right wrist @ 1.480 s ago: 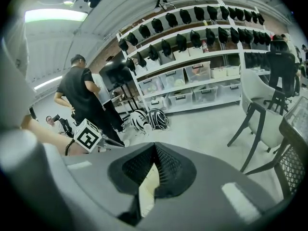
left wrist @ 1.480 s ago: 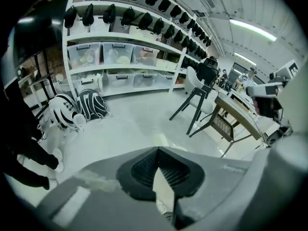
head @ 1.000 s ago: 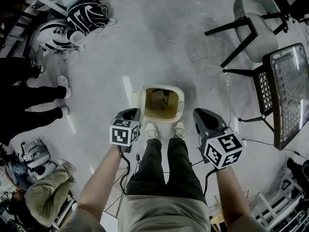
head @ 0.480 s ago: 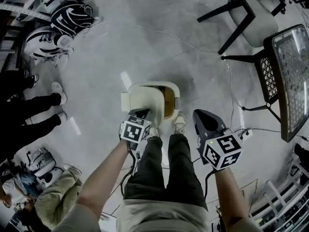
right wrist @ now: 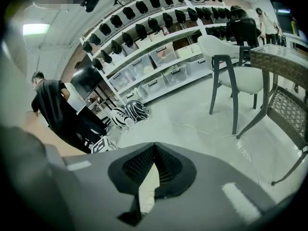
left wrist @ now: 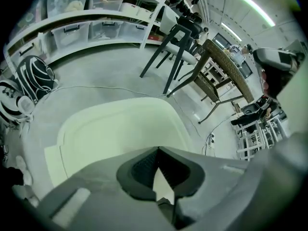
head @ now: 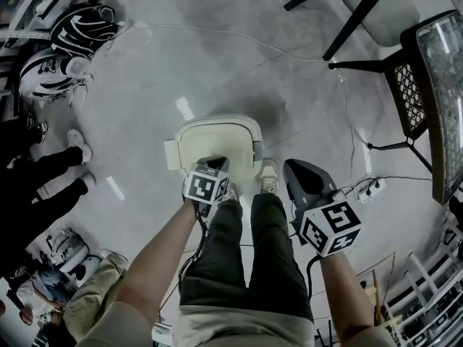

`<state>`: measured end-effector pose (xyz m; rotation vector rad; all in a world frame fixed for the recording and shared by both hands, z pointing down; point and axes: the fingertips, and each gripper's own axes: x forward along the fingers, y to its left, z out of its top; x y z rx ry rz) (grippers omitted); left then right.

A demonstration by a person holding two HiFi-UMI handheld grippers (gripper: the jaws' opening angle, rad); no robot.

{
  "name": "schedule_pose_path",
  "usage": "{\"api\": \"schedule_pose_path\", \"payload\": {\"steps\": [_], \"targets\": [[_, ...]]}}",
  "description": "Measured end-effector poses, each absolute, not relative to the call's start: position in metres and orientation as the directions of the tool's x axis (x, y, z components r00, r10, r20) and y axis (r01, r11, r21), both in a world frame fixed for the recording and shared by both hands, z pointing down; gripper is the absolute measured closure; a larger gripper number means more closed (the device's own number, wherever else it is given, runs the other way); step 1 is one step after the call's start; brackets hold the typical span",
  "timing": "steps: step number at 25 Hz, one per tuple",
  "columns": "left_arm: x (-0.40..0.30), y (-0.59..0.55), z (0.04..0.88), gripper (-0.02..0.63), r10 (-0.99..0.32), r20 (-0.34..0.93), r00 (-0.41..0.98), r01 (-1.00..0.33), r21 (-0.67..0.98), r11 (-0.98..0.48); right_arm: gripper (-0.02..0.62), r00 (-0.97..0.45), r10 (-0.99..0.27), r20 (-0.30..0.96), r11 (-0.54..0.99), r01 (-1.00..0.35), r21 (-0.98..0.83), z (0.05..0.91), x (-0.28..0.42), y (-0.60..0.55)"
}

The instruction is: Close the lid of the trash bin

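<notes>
Grey floor (head: pixel 217 63) carries all items; positions are given from the trash bin (head: pixel 214 150).
- Wicker-sided table (head: pixel 434 85): far right of the bin.
- Pale chair (head: pixel 376 6) with dark legs: beyond the bin, to its right.
- Bystander's legs (head: pixel 43 168): well left of the bin.
- Two striped black-and-white objects (head: pixel 65 49): beyond the bin, far left.
- Trash bin: cream, standing on the floor just ahead of the wearer's shoes (head: pixel 249 183).
- Lid (left wrist: pixel 115 134): down flat over the bin's opening, no interior visible.
- Left gripper (left wrist: pixel 157 149): over the lid's near edge, jaw tips meeting, nothing between them. Contact with the lid cannot be judged.
- Right gripper (right wrist: pixel 154 144): right of the bin, clear of it, jaw tips together, holding nothing.
- Thin cable (head: pixel 239 38): on the floor beyond the bin.
</notes>
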<state>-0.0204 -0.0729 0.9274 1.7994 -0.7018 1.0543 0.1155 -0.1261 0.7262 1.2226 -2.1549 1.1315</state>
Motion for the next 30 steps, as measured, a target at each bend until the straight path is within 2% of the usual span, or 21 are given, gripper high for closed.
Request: {"api": "schedule_pose_path", "payload": {"steps": [9,12,20,30], "targets": [[-0.026,-0.072,0.942,0.603,0.015,0.918,0.397,-0.807,0.357,-0.470,0.592,-0.533,-0.503,0.681,0.303,-0.846,-0.438,0.730,0.120,-0.130],[-0.025,-0.078,0.916,0.603,-0.008,0.901,0.433,-0.813,0.387,-0.435,0.592,-0.542,-0.510,0.668,0.323,-0.840,-0.436,0.712,0.120,-0.136],[-0.044,-0.134,0.778,0.603,-0.243,0.838,0.488,-0.834,0.366,-0.413,0.592,-0.577,-0.552,0.602,0.447,-0.814,-0.371,0.592,0.102,-0.158],[-0.057,-0.177,0.548,0.603,-0.520,0.670,0.531,-0.839,0.331,-0.432,0.592,-0.622,-0.671,0.404,0.563,-0.782,-0.269,0.394,0.085,-0.170]]}}
